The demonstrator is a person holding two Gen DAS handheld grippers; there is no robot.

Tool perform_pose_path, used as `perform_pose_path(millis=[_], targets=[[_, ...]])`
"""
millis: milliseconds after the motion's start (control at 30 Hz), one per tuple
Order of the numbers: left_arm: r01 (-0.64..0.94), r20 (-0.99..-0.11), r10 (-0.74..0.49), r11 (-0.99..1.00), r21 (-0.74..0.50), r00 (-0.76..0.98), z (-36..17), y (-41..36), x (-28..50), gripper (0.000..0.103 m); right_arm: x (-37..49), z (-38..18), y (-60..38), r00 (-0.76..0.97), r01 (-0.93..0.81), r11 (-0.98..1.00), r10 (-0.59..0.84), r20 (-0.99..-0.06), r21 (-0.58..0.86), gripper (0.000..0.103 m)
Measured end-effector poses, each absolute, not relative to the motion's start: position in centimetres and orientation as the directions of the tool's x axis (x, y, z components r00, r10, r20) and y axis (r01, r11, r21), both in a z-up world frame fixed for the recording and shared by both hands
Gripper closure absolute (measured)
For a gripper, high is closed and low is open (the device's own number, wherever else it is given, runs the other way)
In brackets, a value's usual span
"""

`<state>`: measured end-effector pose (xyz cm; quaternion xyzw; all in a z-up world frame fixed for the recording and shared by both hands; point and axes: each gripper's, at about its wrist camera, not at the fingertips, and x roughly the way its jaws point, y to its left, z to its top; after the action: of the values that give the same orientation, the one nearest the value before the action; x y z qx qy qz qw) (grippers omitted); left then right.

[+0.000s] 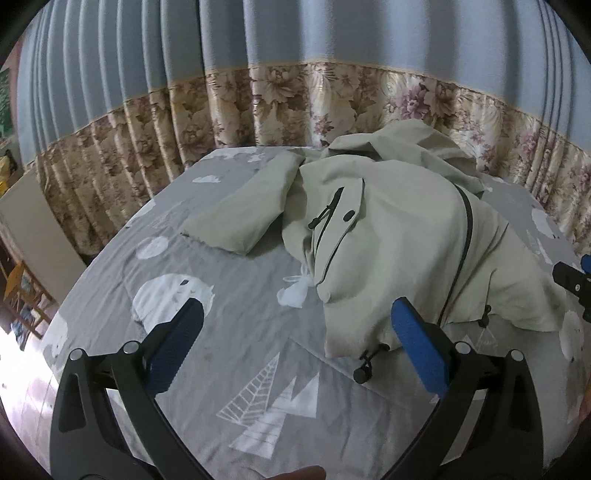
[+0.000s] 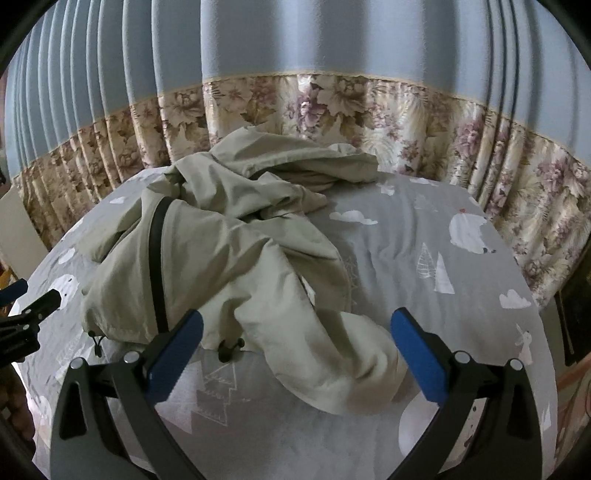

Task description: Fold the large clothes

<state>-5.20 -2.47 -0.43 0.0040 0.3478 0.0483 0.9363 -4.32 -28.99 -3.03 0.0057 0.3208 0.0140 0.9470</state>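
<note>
While both tools hover over the grey bedsheet printed with white trees and animals (image 1: 229,266), the crumpled pale khaki jacket with black zips and cord toggles (image 1: 388,236) lies heaped from mid-bed toward the far edge by the blue curtain with a floral band (image 1: 295,92). Left gripper (image 1: 297,341): blue pads spread, gripping nothing, beside the hem. Right gripper (image 2: 297,347): spread, straddling a loose sleeve, not pinching.

A bed sheet (image 1: 229,266) in grey, printed with white trees, clouds and animals, fills the foreground. Behind it hangs a pleated blue curtain (image 1: 258,33) with a floral band (image 2: 369,110) along its lower part.
</note>
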Motion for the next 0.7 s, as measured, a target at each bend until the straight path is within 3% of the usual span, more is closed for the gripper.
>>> perform_pose_path(millis=[200,700], targets=[[-0.102,-0.638,0.115,0.993,0.057,0.761,-0.2,-2.9,-5.9,0.003,-4.1,-2.8,-29.6,0.795,-0.025,0.999,0.034,-0.605,0.023,0.002],[0.016,-0.596,0.028,0.998,0.067,0.803,0.4,-1.9,-5.1,0.003,-6.2,-3.2,-28.1,0.794,0.089,0.995,-0.042,-0.606,0.048,0.002]])
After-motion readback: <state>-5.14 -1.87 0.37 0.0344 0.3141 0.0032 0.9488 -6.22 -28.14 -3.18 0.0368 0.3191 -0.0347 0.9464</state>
